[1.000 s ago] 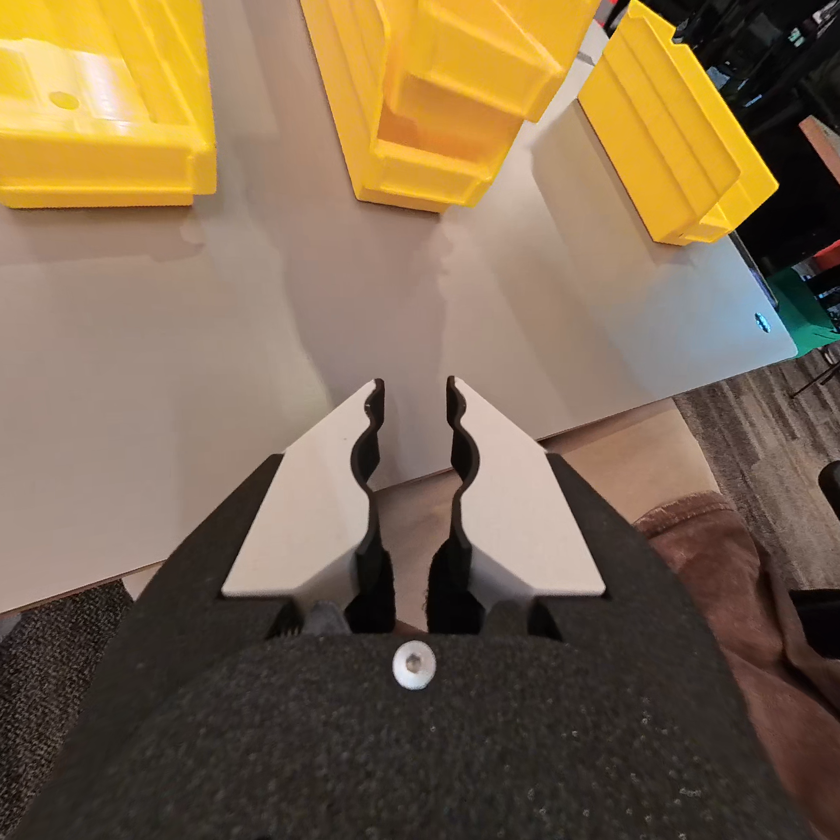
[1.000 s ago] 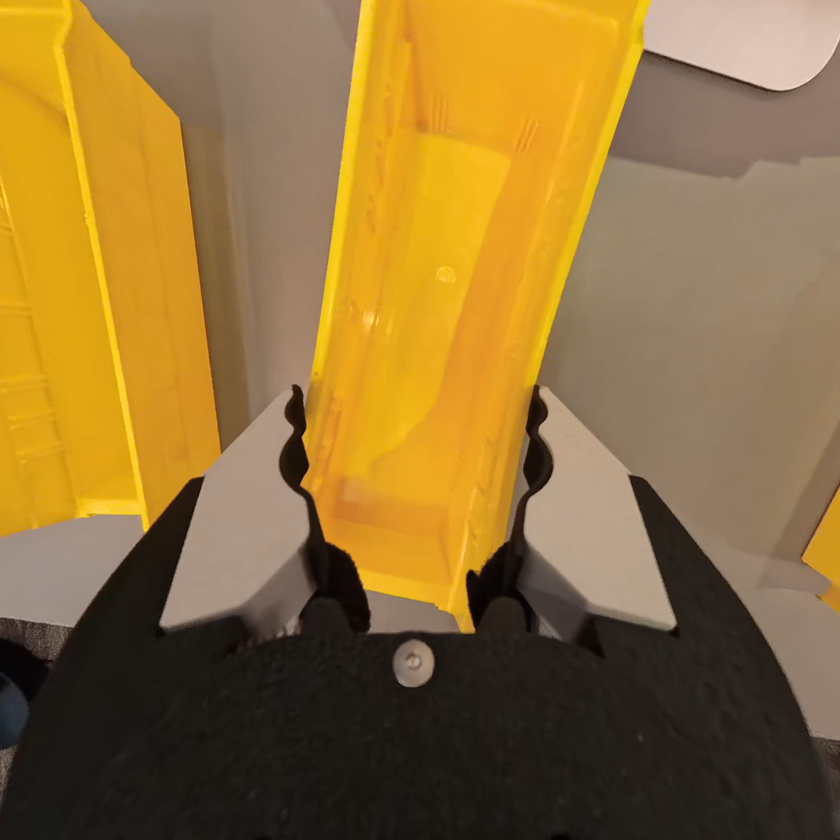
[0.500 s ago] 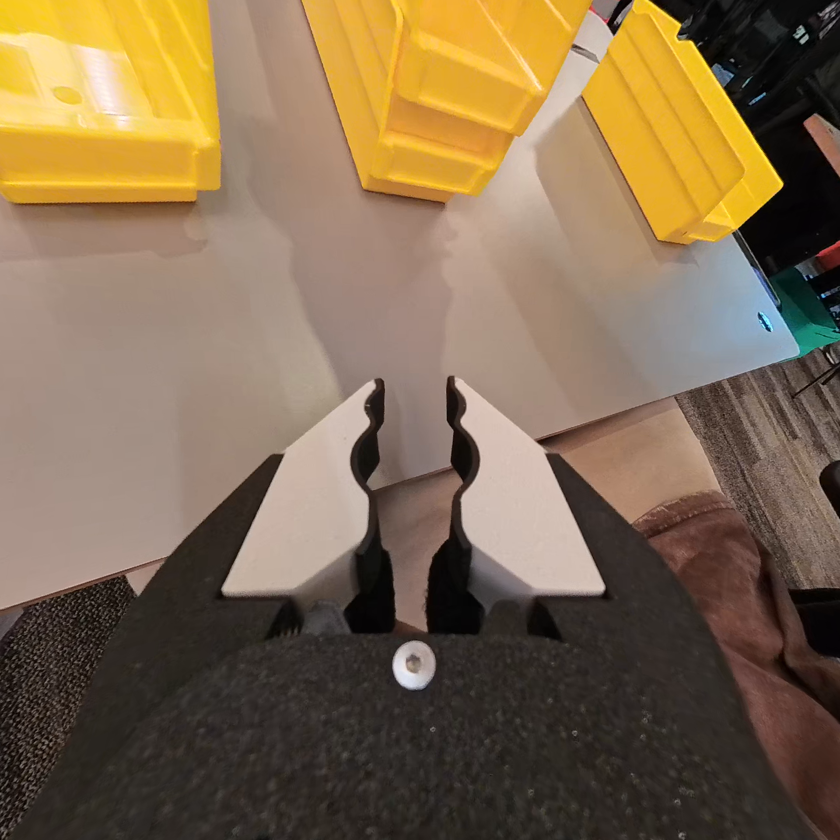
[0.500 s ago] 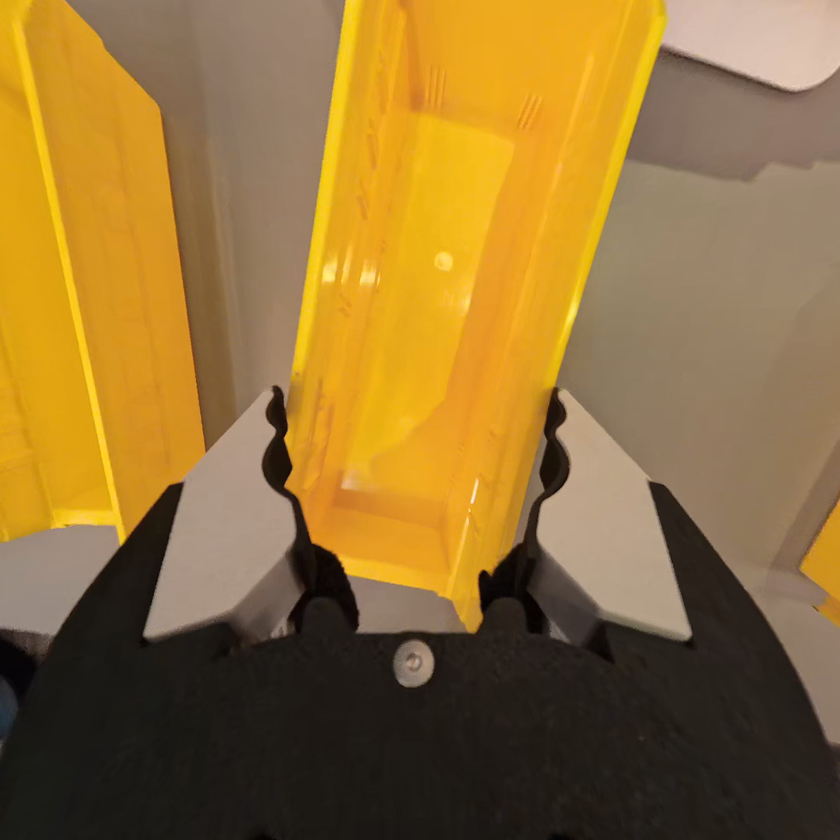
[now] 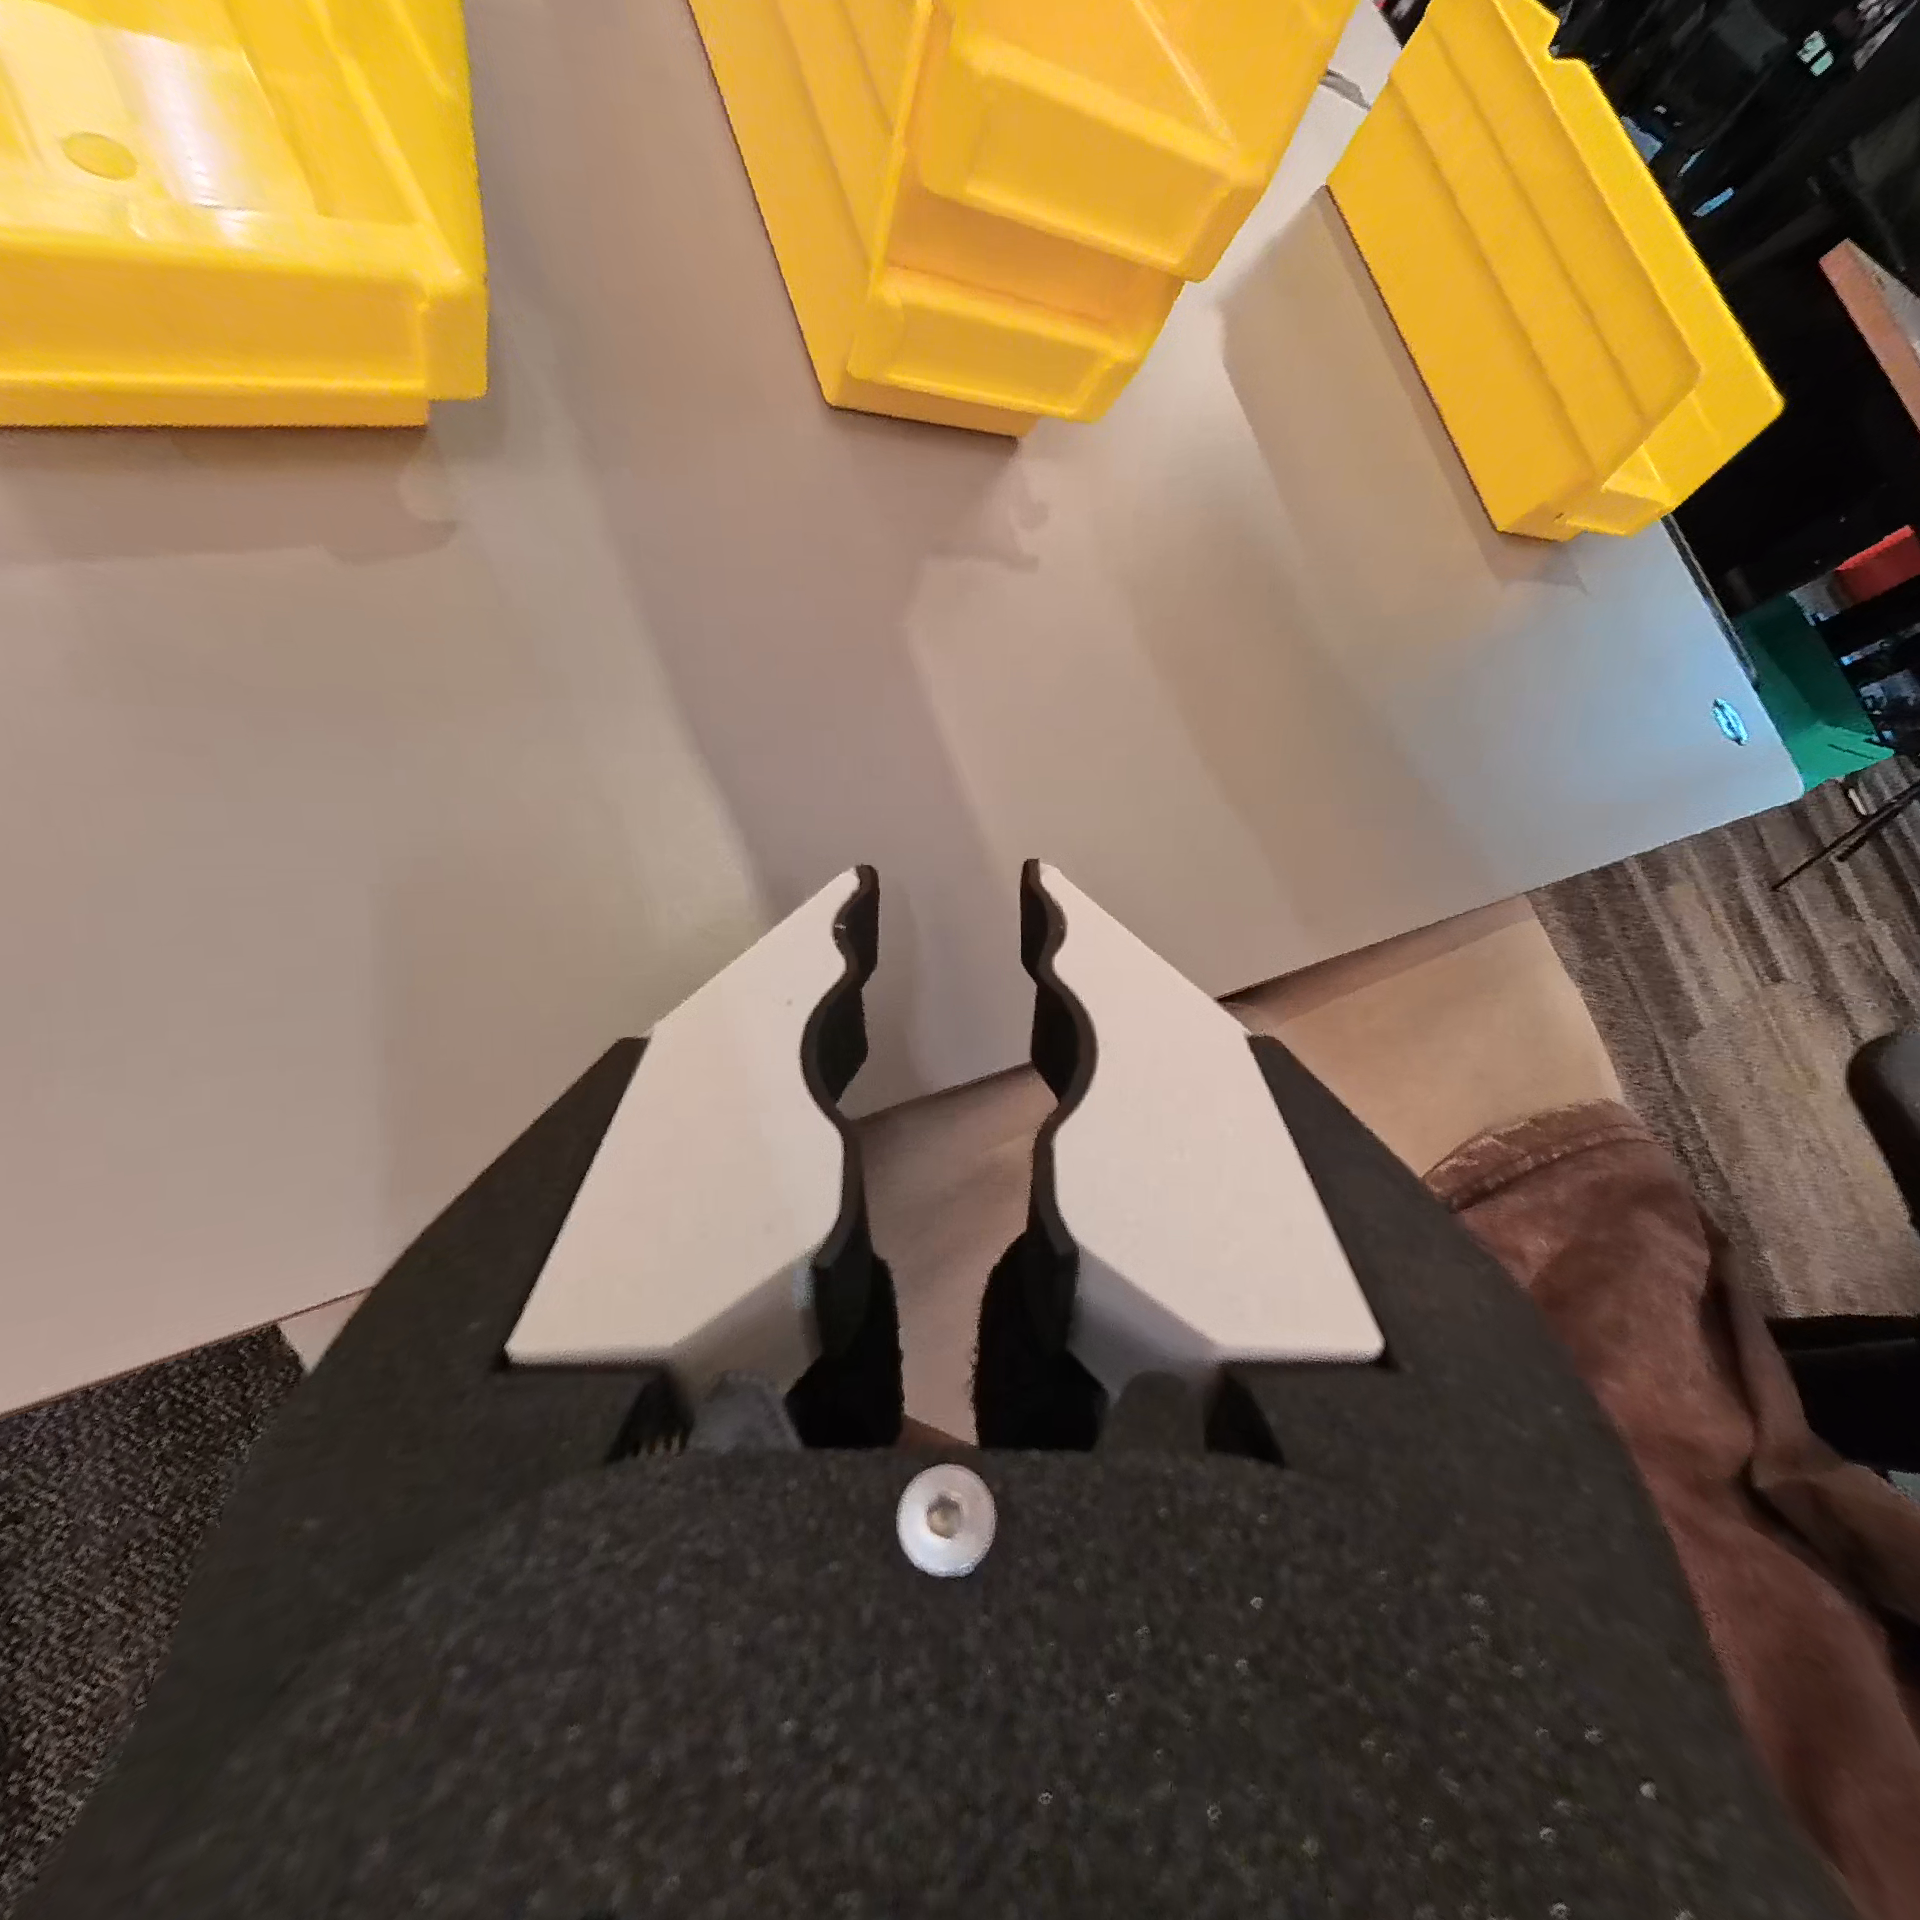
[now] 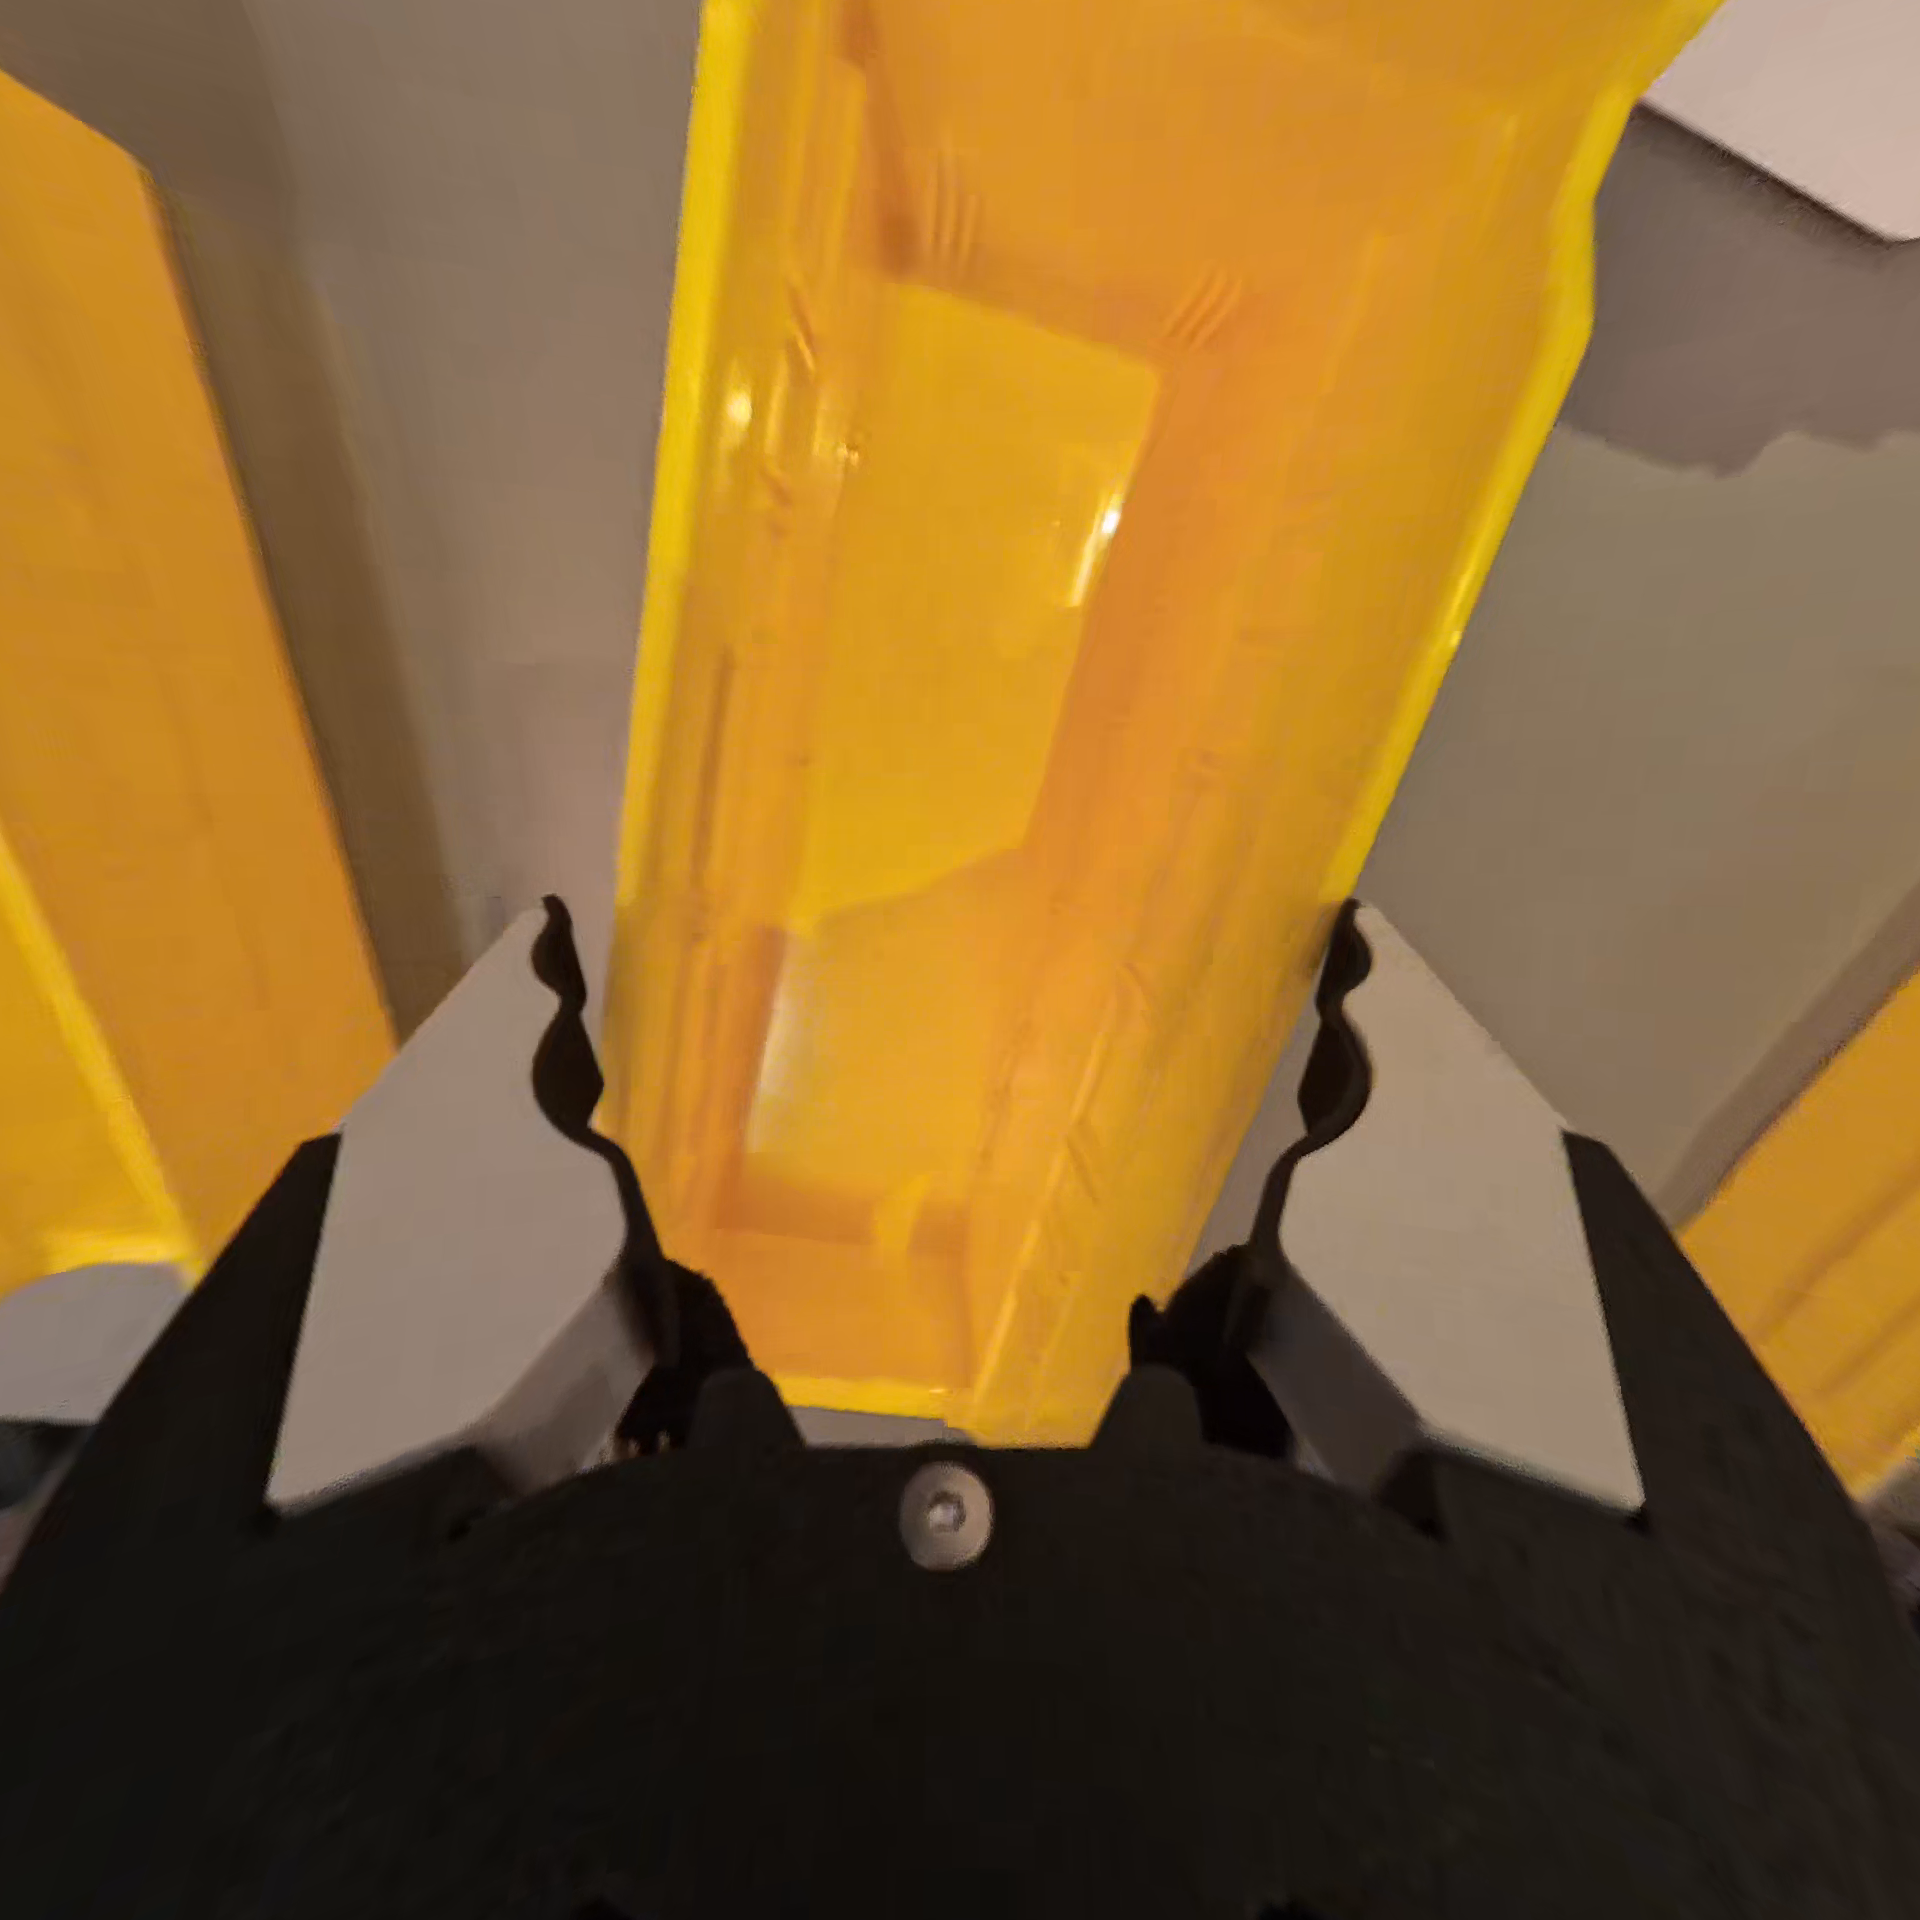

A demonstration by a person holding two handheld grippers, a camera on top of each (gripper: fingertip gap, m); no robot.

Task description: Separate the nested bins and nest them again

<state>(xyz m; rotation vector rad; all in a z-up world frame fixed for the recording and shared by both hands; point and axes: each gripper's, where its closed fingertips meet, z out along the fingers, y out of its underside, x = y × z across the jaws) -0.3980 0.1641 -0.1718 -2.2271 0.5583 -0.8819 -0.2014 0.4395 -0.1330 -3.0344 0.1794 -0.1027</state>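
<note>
Right wrist view: right gripper point(image 6: 940, 997) spread wide around the near end of a yellow bin point(image 6: 1039, 727) on the table point(image 6: 1621, 748), left gripper point(image 5: 948, 935) narrow, empty, hanging back; probably mid re-nesting, next needs clamping down.

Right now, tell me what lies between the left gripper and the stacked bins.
Only bare table between the left gripper and the stacked bins, per the left wrist view.
</note>
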